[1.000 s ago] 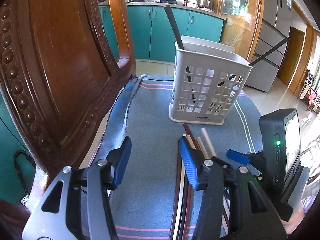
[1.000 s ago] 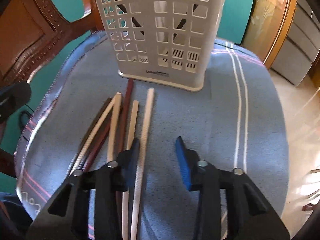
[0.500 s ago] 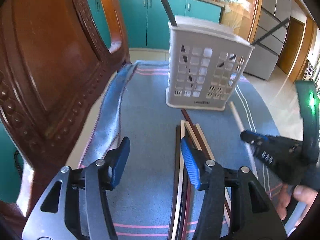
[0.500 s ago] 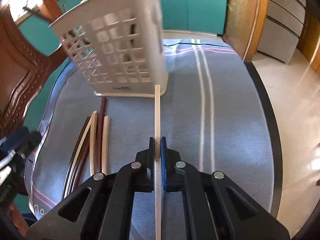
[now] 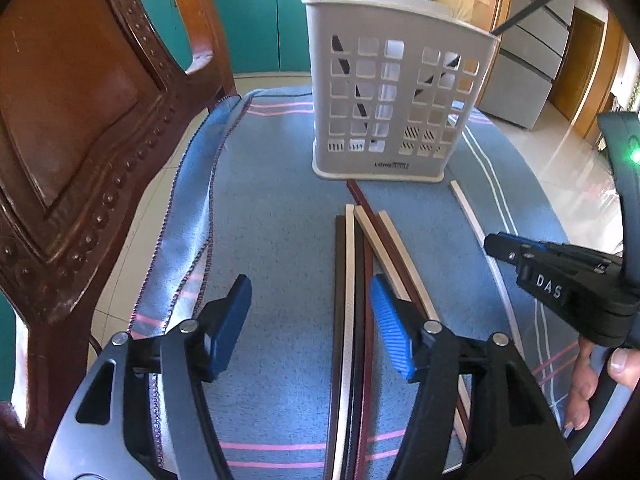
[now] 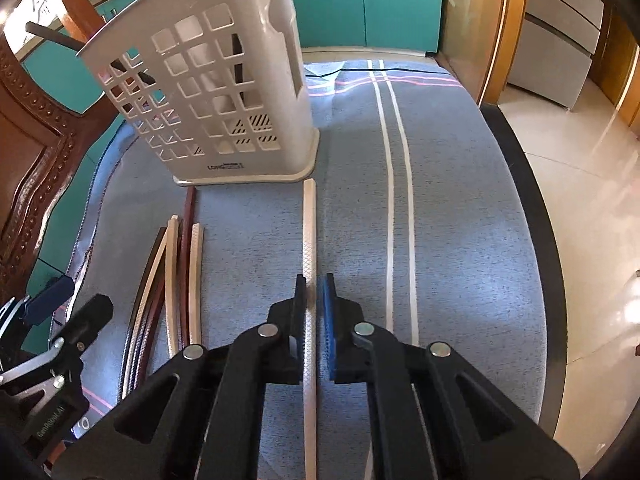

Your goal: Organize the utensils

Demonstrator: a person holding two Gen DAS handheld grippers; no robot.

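Note:
A white slotted utensil basket (image 5: pixel 400 100) (image 6: pixel 208 100) stands on the blue striped cloth (image 5: pixel 272 208), with black utensil handles (image 5: pixel 532 8) sticking out of it. Several chopsticks (image 5: pixel 362 248) (image 6: pixel 176 280), dark and pale, lie in a bundle in front of it. My left gripper (image 5: pixel 307 284) hovers over the bundle's left side, its jaws opening and holding nothing. One pale chopstick (image 6: pixel 309 240) (image 5: pixel 468 216) lies apart to the right, its tip at the basket's base. My right gripper (image 6: pixel 314 280) (image 5: pixel 490 244) straddles it, jaws opening, with a thin gap beside the blue pad.
A carved wooden chair (image 5: pixel 80 120) (image 6: pixel 32 140) stands close on the left. The table's dark rounded edge (image 6: pixel 520 184) drops to a tiled floor on the right. Teal cabinets (image 5: pixel 256 20) and a fridge (image 5: pixel 532 60) are behind. A hand (image 5: pixel 616 364) holds the right gripper.
The right gripper shut on the pale chopstick, dragged it right of the bundle, then loosened. The left gripper sank toward the bundle and its jaws spread wider.

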